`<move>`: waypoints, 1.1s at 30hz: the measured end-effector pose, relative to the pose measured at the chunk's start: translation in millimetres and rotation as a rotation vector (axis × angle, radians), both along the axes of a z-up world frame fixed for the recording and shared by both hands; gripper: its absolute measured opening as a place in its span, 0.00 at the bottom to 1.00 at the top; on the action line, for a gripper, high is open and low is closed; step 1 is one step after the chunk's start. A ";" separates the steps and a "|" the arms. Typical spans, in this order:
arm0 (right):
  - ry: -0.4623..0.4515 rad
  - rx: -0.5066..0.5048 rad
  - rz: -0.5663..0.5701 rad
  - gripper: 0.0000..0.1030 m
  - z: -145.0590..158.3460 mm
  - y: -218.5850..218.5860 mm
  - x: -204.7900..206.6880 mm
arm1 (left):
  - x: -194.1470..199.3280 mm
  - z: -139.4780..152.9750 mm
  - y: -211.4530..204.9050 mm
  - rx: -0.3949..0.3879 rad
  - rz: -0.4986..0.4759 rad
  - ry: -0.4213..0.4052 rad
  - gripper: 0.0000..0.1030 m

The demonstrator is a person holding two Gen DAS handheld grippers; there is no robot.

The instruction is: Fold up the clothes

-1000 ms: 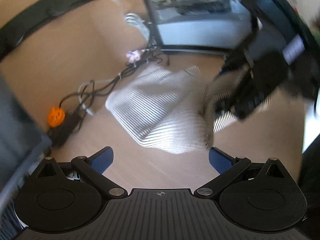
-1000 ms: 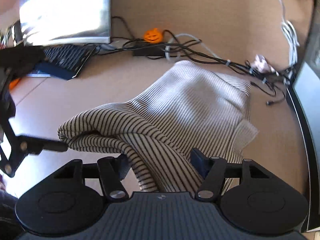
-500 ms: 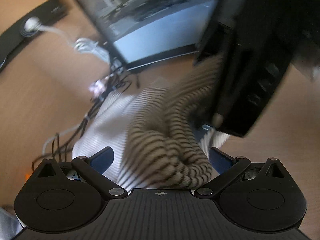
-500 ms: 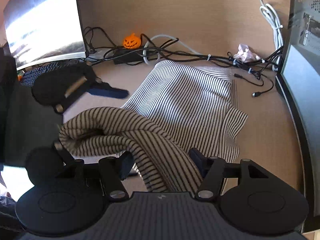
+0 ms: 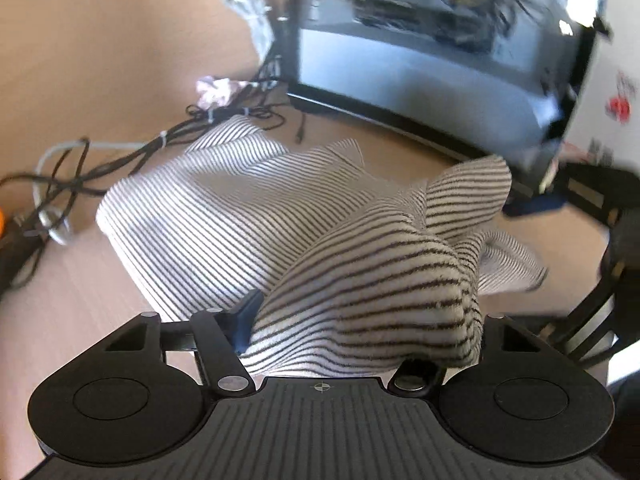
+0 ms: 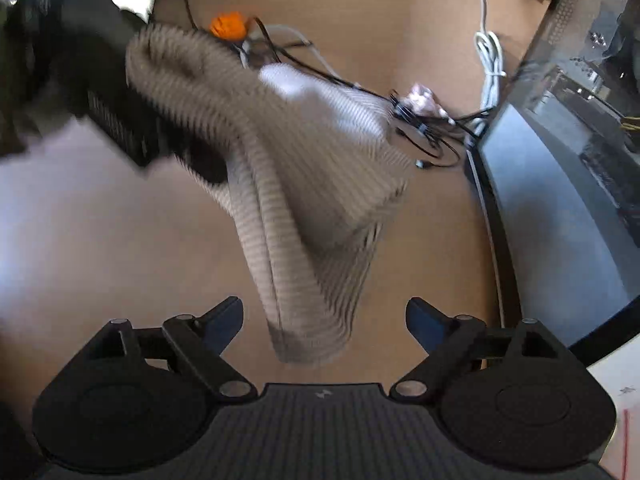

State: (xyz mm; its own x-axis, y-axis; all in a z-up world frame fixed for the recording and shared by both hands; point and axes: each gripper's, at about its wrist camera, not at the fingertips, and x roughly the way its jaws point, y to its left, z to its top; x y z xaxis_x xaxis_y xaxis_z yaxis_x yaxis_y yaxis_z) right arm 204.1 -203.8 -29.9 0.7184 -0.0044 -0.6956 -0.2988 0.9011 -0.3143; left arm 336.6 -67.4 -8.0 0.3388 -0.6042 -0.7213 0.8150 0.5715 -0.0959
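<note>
At the bottom of the left wrist view, the left claw (image 5: pixel 362 316) has just been closing and now has a thick bunch of the striped sweater (image 5: pixel 224 216) between its jaws. The left blue finger (image 5: pixel 245 314) presses against the fabric; the right finger is buried under the folds, so only its linkage shows. The bunched cloth rises from the claw toward the right of centre, where a rounded flap stands up. Beyond it the rest of the sweater lies spread on the wooden bench (image 5: pixel 80 60), reaching toward the upper left of the frame.

At the bottom of the right wrist view, the right claw (image 6: pixel 324 322) has just been opening and stands wide, both blue fingers (image 6: pixel 226 320) clear of the cloth. A hanging end of the sweater drops into the gap between them without touching either one. From there the sweater climbs as a blurred band to the upper left, where it meets a dark shape that is too smeared to make out.

Farther off, a tangle of black cables (image 5: pixel 132 156) runs past the sweater's far edge, with a crumpled pale wad (image 5: pixel 216 90) beside them. A small orange object (image 6: pixel 229 26) sits near the top of the right view, partly hidden behind the raised cloth. A coiled white cable (image 6: pixel 490 64) hangs at the upper right, next to a computer case with a clear side panel (image 6: pixel 572 120), cut off by the frame edge.
</note>
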 end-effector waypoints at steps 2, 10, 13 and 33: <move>-0.053 -0.041 -0.004 0.87 -3.8 4.5 5.3 | 10.1 4.2 7.5 -0.054 0.034 0.062 0.64; -0.229 -0.091 0.067 0.87 -1.4 20.3 56.2 | 44.8 15.7 35.4 -0.155 0.088 0.138 0.65; -0.268 -0.041 0.146 0.84 15.6 24.1 65.4 | 48.2 19.3 40.6 -0.143 0.057 0.084 0.68; -0.028 0.078 0.335 0.30 53.1 7.8 26.1 | -6.6 32.2 35.1 -0.146 -0.083 0.226 0.63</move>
